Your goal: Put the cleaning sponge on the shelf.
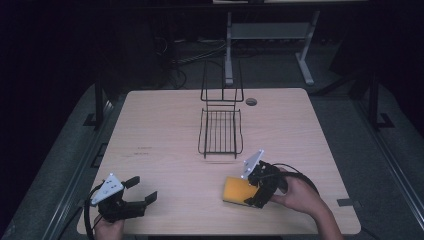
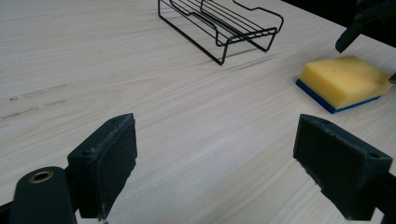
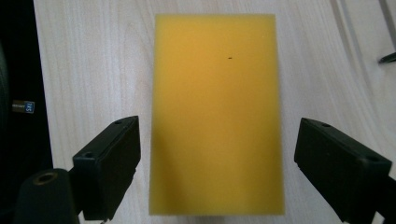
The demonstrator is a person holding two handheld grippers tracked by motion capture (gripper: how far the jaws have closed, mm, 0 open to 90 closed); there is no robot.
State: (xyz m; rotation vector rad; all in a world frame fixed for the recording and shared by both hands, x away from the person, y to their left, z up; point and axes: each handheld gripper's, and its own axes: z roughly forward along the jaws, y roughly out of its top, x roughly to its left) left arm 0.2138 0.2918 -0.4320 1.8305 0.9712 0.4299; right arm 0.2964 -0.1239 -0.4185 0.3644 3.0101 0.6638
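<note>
my right gripper (image 1: 256, 186) hangs directly over the yellow sponge (image 3: 215, 116), jaws spread wide with one pad on either side of the sponge's long edges and neither touching it. i judge this placement deliberate: the jaws straddle the narrow width, so closing would pinch the sponge across its shorter span. the sponge lies flat on the table (image 1: 165, 125), yellow face up, its blue scouring layer underneath and visible along the edge in the left gripper view (image 2: 343, 81). a small dark speck marks the yellow face ahead of the jaws.

my left gripper (image 1: 134, 192) is also spread, holding nothing, resting low near the table edge closest to me, well apart from the sponge. it seems parked to keep out of the working area.

ahead of the right gripper and slightly off to one side stands a black wire rack (image 1: 220, 131), a flat tray with an upright back; it is empty and likely the sponge's destination. between sponge and rack the tabletop is bare. i see no obstruction to a lift, though the rack's front rim would need clearing on approach. a round hole (image 1: 251, 101) sits beyond the rack.
</note>
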